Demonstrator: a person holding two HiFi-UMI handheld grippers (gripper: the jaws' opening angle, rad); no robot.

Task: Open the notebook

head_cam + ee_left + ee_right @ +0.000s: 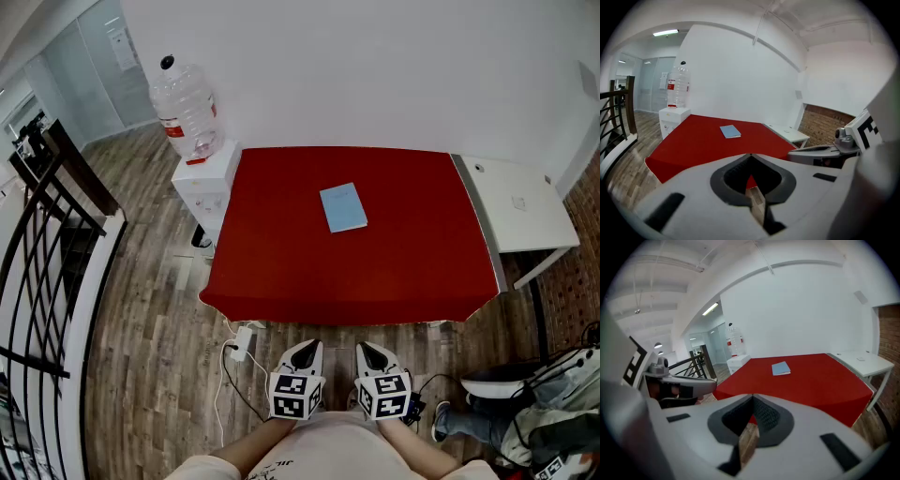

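Since the task looked unstarted, I held the left gripper [308, 346] and right gripper [365, 348] near my body, both apparently pinched together, empty; the closed blue notebook [343, 207] lay on the red tabletop [281, 267], well beyond them.

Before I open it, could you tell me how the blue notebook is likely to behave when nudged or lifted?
The notebook looks thin, so probably light and floppy. Lying flat on the red cloth, it may slide rather than tip.
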